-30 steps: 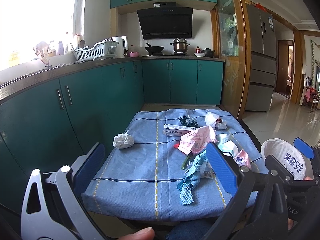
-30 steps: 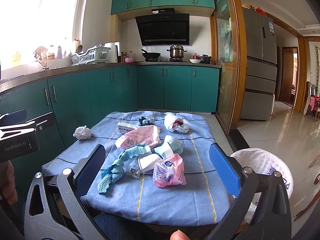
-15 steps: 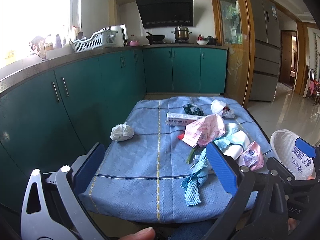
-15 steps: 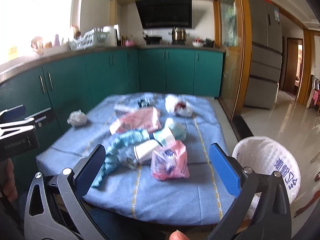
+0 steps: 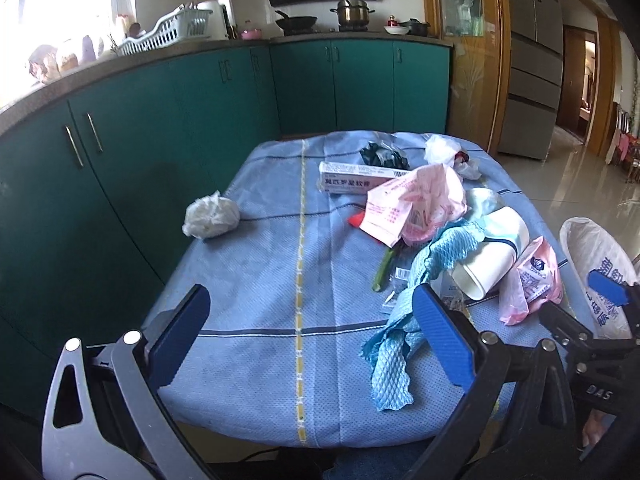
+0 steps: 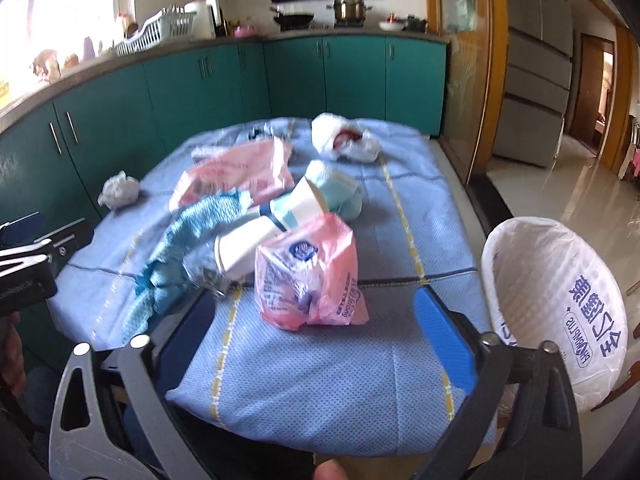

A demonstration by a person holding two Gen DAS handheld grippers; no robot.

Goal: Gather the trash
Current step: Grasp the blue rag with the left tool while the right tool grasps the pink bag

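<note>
Approach step: right gripper (image 6: pixel 316 312) wide, empty, jaws just narrowing toward pink wrapper (image 6: pixel 310 276); left gripper (image 5: pixel 310 332) wide, empty. Next: clamp wrapper, carry to bin (image 6: pixel 560 308).

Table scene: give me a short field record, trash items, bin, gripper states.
surface: table under a blue cloth
near trash: pink wrapper, white paper cup on its side, teal mesh cloth
far trash: flat box, large pink bag, white bag
apart, left side: crumpled white wad
bin: basket with a white liner, off the table's right edge
left gripper: open, empty
right gripper: open, just been closing a little, nothing gripped; pink wrapper just ahead of the fingers
</note>
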